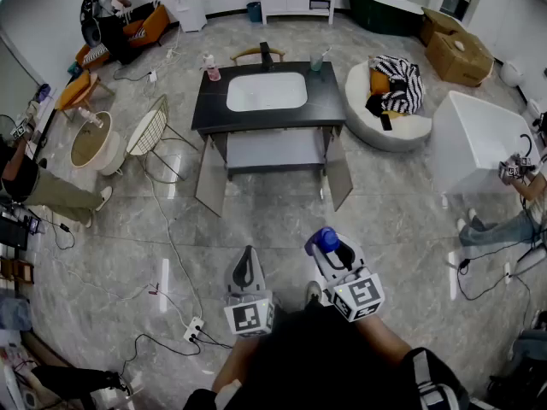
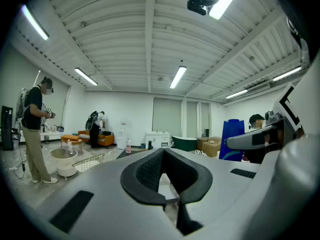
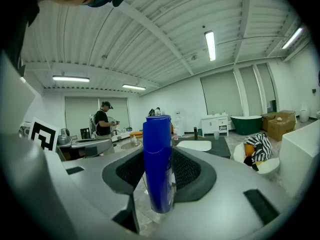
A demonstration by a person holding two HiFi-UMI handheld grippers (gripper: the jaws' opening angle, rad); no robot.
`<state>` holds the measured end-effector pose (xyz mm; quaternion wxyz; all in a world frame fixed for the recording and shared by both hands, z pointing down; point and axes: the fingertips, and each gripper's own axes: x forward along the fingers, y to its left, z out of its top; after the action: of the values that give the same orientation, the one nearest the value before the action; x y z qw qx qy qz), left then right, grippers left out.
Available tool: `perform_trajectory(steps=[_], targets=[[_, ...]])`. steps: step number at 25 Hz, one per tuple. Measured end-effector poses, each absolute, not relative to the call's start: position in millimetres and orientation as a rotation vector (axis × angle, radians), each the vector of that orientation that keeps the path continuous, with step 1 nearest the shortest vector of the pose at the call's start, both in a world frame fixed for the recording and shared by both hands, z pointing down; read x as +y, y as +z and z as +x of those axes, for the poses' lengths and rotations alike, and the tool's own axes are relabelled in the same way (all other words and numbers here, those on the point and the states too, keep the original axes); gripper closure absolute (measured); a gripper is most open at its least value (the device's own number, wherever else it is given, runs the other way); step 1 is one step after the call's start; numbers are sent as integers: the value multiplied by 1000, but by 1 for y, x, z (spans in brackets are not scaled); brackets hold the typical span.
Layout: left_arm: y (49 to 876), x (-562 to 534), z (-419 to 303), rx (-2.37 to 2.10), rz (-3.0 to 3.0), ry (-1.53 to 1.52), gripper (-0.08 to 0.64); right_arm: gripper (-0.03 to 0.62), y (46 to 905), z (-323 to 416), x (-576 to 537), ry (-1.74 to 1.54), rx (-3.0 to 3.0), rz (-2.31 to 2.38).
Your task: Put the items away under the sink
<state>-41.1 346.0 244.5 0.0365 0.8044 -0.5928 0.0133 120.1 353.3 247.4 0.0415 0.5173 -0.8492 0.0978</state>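
The black-topped sink cabinet stands ahead across the floor, with a white basin and both lower doors swung open on a bare shelf. On the counter stand a pink bottle and a cup. My right gripper is shut on an upright blue bottle, held low in front of me. Beside it, my left gripper is shut with nothing between its pads. The blue bottle also shows at the right of the left gripper view.
A wire chair and a round side table stand left of the cabinet. A white seat with striped cloth and a white tub are to the right. Cables and a power strip cross the floor. People sit at both edges.
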Motion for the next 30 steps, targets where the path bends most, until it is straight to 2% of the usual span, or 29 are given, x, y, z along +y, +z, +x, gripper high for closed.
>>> perform_trajectory(steps=[30], targets=[[248, 311, 23, -1929, 2413, 75, 546, 440, 282, 158, 299, 310, -2694, 1388]])
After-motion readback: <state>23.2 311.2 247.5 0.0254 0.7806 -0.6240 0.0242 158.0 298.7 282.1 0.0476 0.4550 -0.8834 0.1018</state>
